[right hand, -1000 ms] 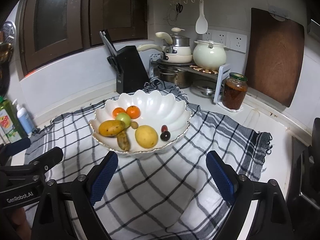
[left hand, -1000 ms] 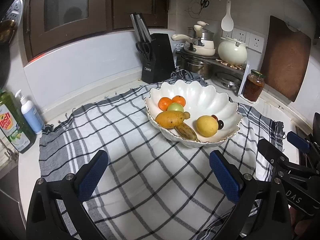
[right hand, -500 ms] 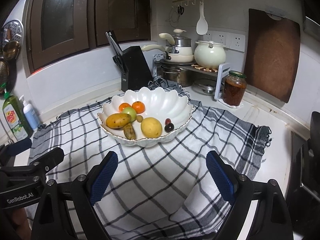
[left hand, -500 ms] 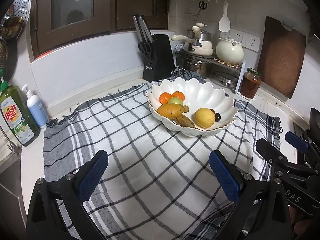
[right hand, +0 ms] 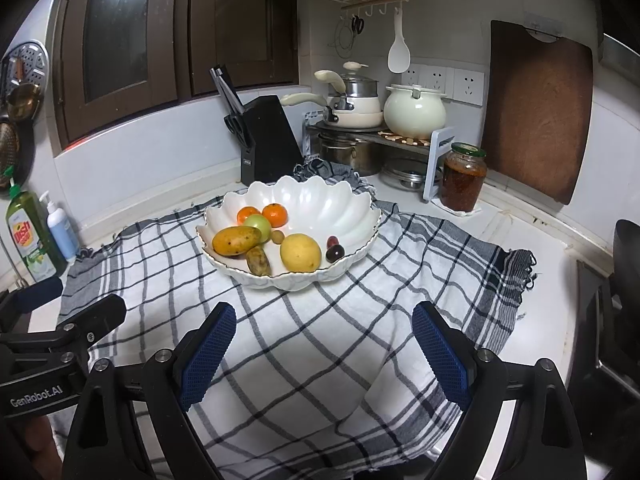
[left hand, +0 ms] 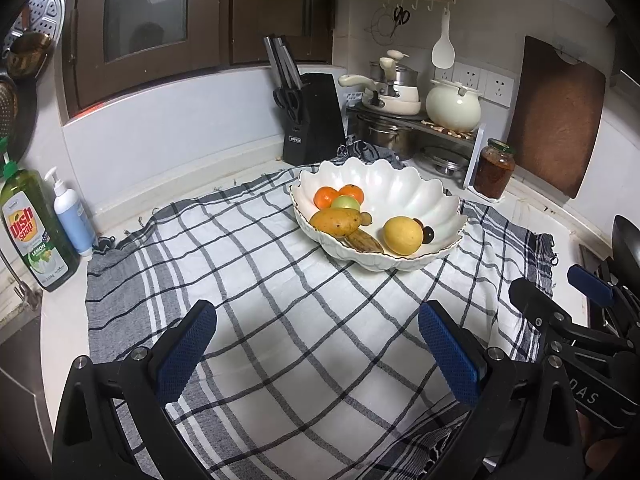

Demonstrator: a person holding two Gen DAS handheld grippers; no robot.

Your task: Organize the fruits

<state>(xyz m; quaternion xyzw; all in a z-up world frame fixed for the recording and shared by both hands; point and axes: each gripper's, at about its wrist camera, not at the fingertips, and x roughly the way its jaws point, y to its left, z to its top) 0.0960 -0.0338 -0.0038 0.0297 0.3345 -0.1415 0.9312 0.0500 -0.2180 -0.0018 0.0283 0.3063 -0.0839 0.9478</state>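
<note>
Both grippers — left gripper (left hand: 316,354), right gripper (right hand: 324,352) — are hovering wide apart, empty, facing the white scalloped ceramic fruit bowl (right hand: 340,204).

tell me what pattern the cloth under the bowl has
White with a dark grey-black check, the cloth under the bowl; clearest in the right wrist view.

White bowl (right hand: 340,204) (gold-edged), black-and-white checked cloth (right hand: 320,352), blue-padded tools

Home kitchen: knife block (left hand: 313,118), pots (right hand: 415,111), dish soap (left hand: 34,232).
</note>
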